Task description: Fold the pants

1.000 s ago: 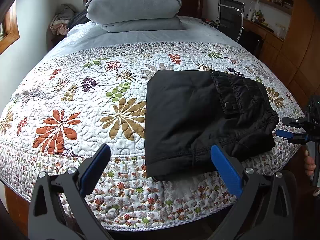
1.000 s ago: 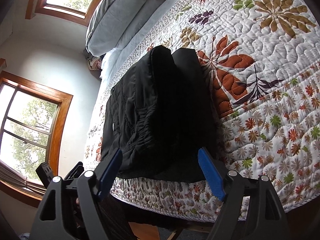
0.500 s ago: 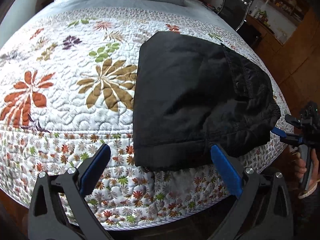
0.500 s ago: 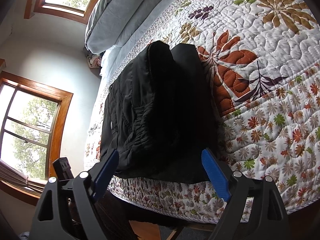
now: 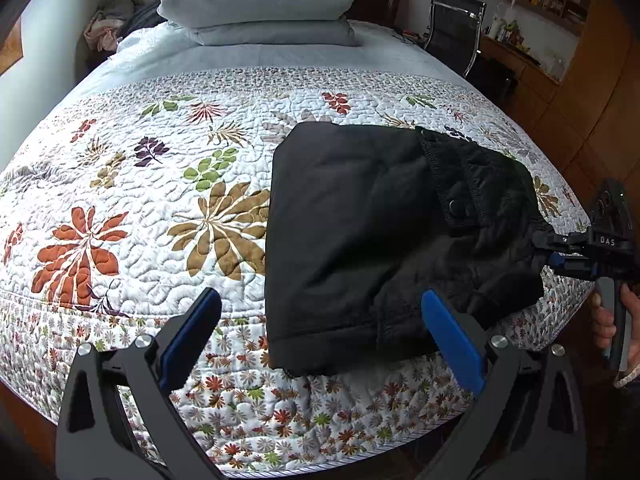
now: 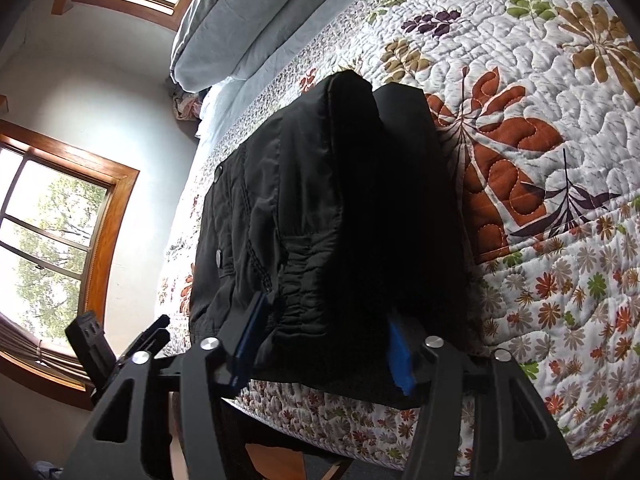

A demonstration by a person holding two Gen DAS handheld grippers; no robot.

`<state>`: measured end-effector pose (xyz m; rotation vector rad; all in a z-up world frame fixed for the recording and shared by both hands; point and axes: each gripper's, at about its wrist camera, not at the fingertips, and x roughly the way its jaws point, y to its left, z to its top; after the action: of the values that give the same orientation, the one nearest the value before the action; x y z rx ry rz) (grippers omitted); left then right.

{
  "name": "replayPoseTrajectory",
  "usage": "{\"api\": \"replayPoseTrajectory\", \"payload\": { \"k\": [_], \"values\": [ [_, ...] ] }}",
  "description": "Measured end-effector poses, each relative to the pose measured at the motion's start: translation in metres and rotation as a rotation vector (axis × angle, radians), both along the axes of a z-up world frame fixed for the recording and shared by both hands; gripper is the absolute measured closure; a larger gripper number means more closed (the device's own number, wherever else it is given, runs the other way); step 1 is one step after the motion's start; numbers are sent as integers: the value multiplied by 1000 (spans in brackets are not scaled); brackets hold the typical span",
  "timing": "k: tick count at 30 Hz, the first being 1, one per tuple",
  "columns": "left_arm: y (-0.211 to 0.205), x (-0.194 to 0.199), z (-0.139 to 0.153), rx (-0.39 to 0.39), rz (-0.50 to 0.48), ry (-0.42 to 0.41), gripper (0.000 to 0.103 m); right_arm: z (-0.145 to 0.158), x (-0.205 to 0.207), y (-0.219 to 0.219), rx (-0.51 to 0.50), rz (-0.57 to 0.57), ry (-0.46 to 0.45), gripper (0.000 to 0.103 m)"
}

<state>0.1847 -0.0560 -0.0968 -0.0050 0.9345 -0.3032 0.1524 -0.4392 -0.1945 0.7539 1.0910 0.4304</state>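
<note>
Since half a second ago our right gripper (image 6: 320, 344) has pushed in and narrowed its jaws around the gathered waistband end of the black pants (image 5: 380, 240), where earlier it hung open just short of the cloth, while the left wrist view has pulled back and tipped up so the pillows (image 5: 260, 4) at the top of the frame show again. The pants lie folded into a thick bundle at the foot edge of the floral quilt (image 5: 140, 208), right of centre in the left wrist view, with the snap-buttoned fly facing up and the near edge hanging slightly over the quilt's border. We judge that the step in hand is a last fold or tidy of the waistband end, so we should gather every layer of the elastic edge, lift it only slightly, and carry it across flat so the lower layers do not drag or slip off the bed. The right gripper's blue pads (image 6: 250, 340) are part closed with the bunched fabric touching both, though we cannot tell how firmly they pinch. Our left gripper (image 5: 320, 336) stands wide open at the bottom of its frame, holding nothing, poised just short of the bundle's near edge.
</note>
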Motion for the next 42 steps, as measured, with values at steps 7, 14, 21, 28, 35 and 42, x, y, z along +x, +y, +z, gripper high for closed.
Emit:
{"api": "replayPoseTrajectory", "payload": {
  "k": [7, 14, 21, 28, 35, 42],
  "values": [
    [-8, -6, 22, 25, -20, -78, 3, 7, -9, 2, 6, 26, -39, 54],
    [-10, -10, 32, 26, -30, -106, 3, 6, -14, 5, -8, 34, -27, 54],
    [-12, -10, 31, 44, -32, -109, 3, 0, -13, 1, 12, 31, -11, 52],
    [3, 1, 9, 39, -37, -28, 3, 7, -21, -7, 39, 9, -19, 19],
    [64, 29, -52, -159, 13, 233, 3, 3, -31, -41, 18, -64, 25, 3],
    [81, 41, -84, -394, 46, 369, 2, -22, -18, -35, 65, -35, 86, 3]
  ]
}}
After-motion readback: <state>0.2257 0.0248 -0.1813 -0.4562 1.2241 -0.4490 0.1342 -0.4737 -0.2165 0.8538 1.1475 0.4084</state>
